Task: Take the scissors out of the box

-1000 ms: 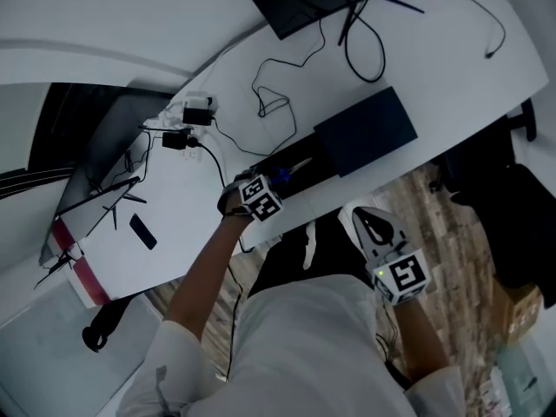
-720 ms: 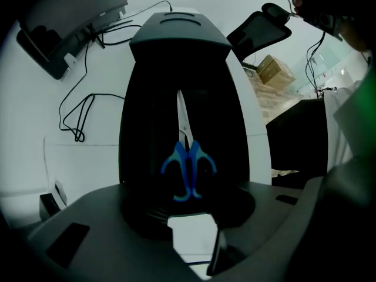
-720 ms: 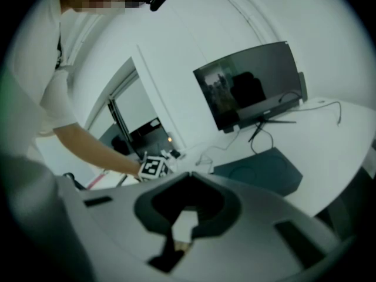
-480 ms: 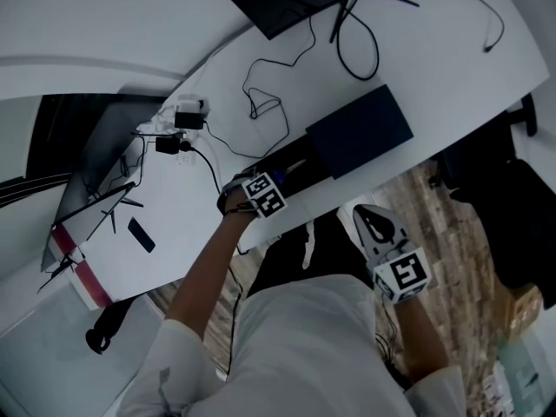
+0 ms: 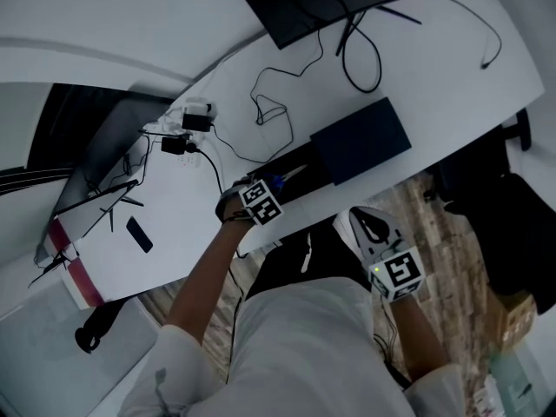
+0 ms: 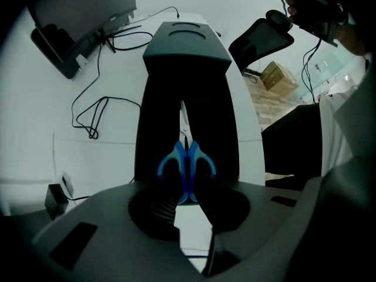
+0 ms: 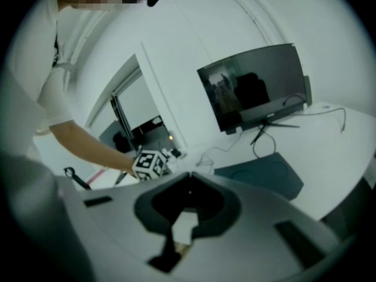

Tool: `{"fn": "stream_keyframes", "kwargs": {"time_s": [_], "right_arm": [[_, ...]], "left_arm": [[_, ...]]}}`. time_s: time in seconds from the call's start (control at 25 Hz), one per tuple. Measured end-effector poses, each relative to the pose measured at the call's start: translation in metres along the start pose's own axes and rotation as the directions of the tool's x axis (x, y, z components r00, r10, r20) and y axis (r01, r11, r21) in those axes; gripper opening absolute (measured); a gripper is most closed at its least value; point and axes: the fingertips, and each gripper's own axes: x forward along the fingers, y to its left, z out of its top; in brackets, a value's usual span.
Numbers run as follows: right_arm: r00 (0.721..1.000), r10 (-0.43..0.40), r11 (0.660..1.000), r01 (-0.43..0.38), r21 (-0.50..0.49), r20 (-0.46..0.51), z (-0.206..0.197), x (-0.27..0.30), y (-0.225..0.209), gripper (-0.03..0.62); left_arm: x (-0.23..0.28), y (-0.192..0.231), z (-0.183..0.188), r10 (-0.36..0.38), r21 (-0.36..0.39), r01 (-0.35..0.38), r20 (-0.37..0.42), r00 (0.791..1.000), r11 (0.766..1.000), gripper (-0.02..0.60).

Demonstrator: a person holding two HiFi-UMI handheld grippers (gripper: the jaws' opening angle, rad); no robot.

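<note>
The left gripper (image 6: 187, 201) points straight down into the open box (image 6: 157, 122), its jaws about half shut and closing round the blue handles of the scissors (image 6: 188, 164), which lie flat inside with the blades pointing away. In this dim view the pads may not be pressing yet. This looks like the grasping step. Next comes a firm pinch on the handles, then a straight lift clear of the box walls. The right gripper (image 5: 369, 226) hangs empty, jaws together, off the desk (image 5: 434, 68).
</note>
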Motion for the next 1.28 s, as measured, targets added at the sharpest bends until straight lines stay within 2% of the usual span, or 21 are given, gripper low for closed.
{"fn": "stream_keyframes", "kwargs": {"time_s": [0.28, 0.48, 0.6, 0.88, 1.12, 1.28], "right_arm": [[1.000, 0.002, 0.999, -0.002, -0.043, 0.012, 0.017, -0.002, 0.023, 0.032], [1.000, -0.002, 0.996, 0.004, -0.090, 0.015, 0.022, -0.006, 0.046, 0.032], [1.000, -0.007, 0.992, 0.011, -0.124, 0.028, 0.027, -0.011, 0.065, 0.032], [0.998, -0.025, 0.984, 0.034, -0.175, 0.051, 0.034, -0.029, 0.110, 0.032], [0.996, -0.036, 0.981, 0.051, -0.187, 0.087, 0.037, -0.048, 0.148, 0.032], [0.994, -0.037, 0.979, 0.057, -0.194, 0.104, 0.034, -0.065, 0.171, 0.032]], "left_arm": [[-0.040, 0.003, -0.003, 0.082, -0.057, -0.076, 0.109, 0.991, 0.996, 0.103], [-0.077, 0.006, -0.007, 0.149, -0.142, -0.119, 0.224, 0.963, 0.983, 0.103], [-0.106, 0.005, -0.011, 0.198, -0.214, -0.135, 0.311, 0.930, 0.968, 0.103], [-0.172, -0.011, -0.033, 0.308, -0.377, -0.125, 0.477, 0.823, 0.918, 0.103], [-0.213, -0.039, -0.067, 0.359, -0.470, -0.075, 0.552, 0.753, 0.880, 0.102], [-0.228, -0.055, -0.092, 0.399, -0.517, -0.065, 0.569, 0.719, 0.854, 0.103]]}}
